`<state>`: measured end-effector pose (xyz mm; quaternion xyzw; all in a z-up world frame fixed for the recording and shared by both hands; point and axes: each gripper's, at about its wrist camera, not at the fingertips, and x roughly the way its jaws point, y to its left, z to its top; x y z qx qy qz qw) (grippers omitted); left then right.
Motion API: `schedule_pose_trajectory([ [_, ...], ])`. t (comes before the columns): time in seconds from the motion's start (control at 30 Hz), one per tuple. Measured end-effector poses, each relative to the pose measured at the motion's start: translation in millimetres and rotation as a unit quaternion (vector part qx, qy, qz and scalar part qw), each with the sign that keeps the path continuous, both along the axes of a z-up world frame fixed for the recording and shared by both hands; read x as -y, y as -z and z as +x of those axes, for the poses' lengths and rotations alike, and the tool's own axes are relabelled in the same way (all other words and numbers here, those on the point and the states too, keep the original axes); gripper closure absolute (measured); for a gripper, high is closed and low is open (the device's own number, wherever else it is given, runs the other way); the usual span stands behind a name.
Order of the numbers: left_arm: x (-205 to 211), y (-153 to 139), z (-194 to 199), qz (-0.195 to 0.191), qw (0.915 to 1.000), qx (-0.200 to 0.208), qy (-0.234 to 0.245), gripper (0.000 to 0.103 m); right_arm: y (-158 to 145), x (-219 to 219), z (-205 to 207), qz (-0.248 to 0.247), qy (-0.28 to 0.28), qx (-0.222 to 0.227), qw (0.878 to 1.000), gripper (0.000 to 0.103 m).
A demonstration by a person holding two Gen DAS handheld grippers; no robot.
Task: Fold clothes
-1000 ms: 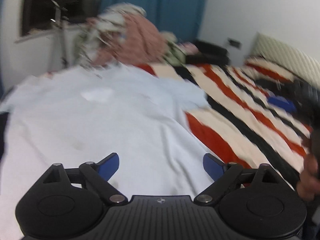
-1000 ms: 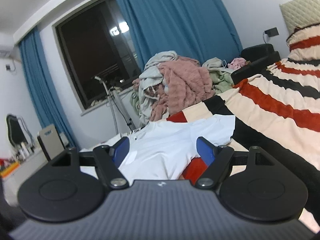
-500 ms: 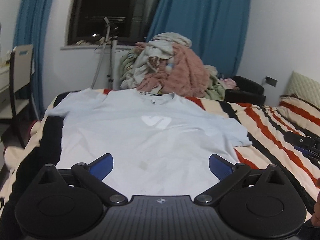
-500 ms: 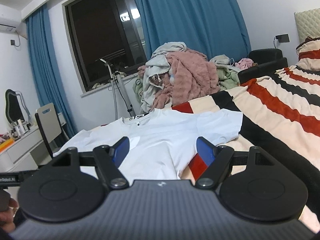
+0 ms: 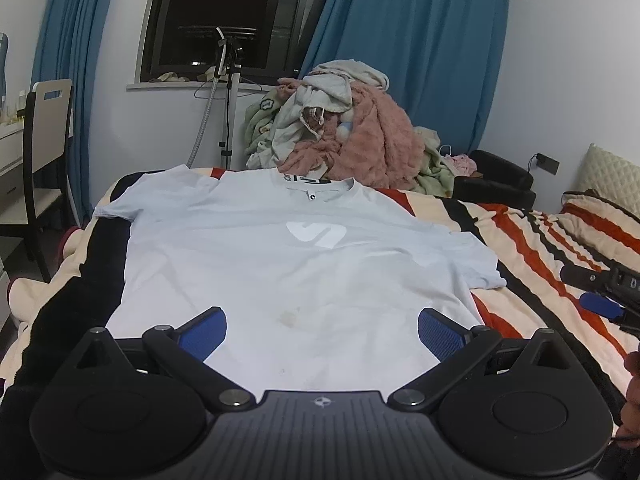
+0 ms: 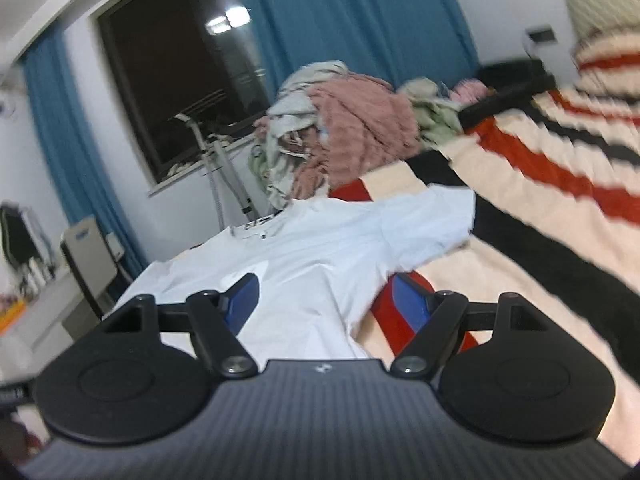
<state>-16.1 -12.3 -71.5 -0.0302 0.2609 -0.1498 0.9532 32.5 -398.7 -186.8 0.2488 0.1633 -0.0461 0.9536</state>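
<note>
Left wrist view: the left gripper (image 5: 322,330) is hovering with its jaws spread wide and released above the hem of a pale blue T-shirt (image 5: 288,264), which is lying flat, front up, on the striped blanket (image 5: 552,248).

Right wrist view, blurred: the right gripper (image 6: 324,298) is hanging released, grasping nothing, over the T-shirt's (image 6: 320,248) right edge.

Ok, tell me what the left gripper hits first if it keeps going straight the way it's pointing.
Most likely the pale blue T-shirt spread flat on the striped blanket. The left gripper is open, angled down over the shirt's lower part, with nothing between it and the fabric. Exact landing spot is unclear.
</note>
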Motion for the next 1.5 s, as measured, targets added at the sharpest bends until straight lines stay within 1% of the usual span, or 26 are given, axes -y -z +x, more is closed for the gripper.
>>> schedule_pose_trajectory([
  [0.03,0,1,0,0.001,1.0000,-0.001,-0.002,0.000,3,8,3,0.025,0.005,-0.006,1.000,0.027],
  [0.1,-2,2,2,-0.001,0.9999,-0.006,-0.011,0.000,11,28,16,0.100,0.013,-0.019,0.995,0.027],
  [0.17,-5,3,4,-0.010,0.9997,-0.014,-0.019,0.000,18,46,33,0.161,0.024,-0.031,0.986,0.027],
  [0.23,-9,6,6,-0.018,0.9992,-0.022,-0.027,0.000,25,59,52,0.204,0.041,-0.038,0.977,0.027],
  [0.3,-10,9,8,-0.020,0.9988,-0.027,-0.036,0.000,38,68,80,0.254,0.048,-0.045,0.965,0.027],
  [0.37,-11,12,11,-0.022,0.9982,-0.033,-0.045,0.000,56,78,112,0.290,0.059,-0.054,0.954,0.027],
  [0.43,-12,16,13,-0.023,0.9976,-0.039,-0.053,0.000,77,89,141,0.302,0.073,-0.058,0.949,0.028],
  [0.5,-12,20,17,-0.022,0.9969,-0.045,-0.060,0.000,106,99,166,0.320,0.080,-0.074,0.941,0.027],
  [0.57,-12,26,21,-0.019,0.9964,-0.052,-0.063,0.000,130,107,184,0.329,0.097,-0.082,0.936,0.029],
  [0.6,-12,28,23,-0.019,0.9962,-0.056,-0.065,0.000,139,110,191,0.322,0.106,-0.074,0.938,0.030],
  [0.7,-12,38,31,-0.022,0.9951,-0.069,-0.068,0.000,150,114,204,0.290,0.111,-0.025,0.950,0.030],
  [0.8,-11,48,39,-0.027,0.9939,-0.079,-0.071,0.000,161,119,215,0.279,0.112,0.014,0.954,0.029],
  [0.9,-10,59,49,-0.029,0.9926,-0.089,-0.077,0.000,166,124,228,0.271,0.112,0.033,0.956,0.029],
  [0.97,-8,66,56,-0.021,0.9918,-0.090,-0.089,0.000,168,128,238,0.265,0.110,0.045,0.957,0.029],
  [1.1,-5,72,65,-0.017,0.9911,-0.083,-0.103,0.000,170,142,257,0.278,0.115,0.070,0.951,0.029],
  [1.17,-4,74,68,-0.015,0.9905,-0.083,-0.108,0.000,171,152,268,0.285,0.117,0.077,0.948,0.033],
  [1.27,-1,78,73,-0.012,0.9899,-0.084,-0.114,0.000,170,162,287,0.281,0.117,0.073,0.950,0.035],
  [1.3,0,80,74,-0.008,0.9900,-0.084,-0.113,0.000,169,165,294,0.276,0.116,0.070,0.951,0.037],
  [1.37,3,83,78,-0.001,0.9900,-0.085,-0.112,0.000,167,171,306,0.266,0.111,0.066,0.955,0.040],
  [1.4,4,85,80,0.002,0.9900,-0.086,-0.112,0.000,166,175,310,0.262,0.109,0.063,0.957,0.043],
  [1.47,8,88,85,0.006,0.9898,-0.089,-0.111,0.000,167,182,316,0.258,0.107,0.055,0.959,0.056],
  [1.5,9,90,87,0.009,0.9897,-0.091,-0.110,0.000,168,187,319,0.261,0.111,0.047,0.958,0.072],
])
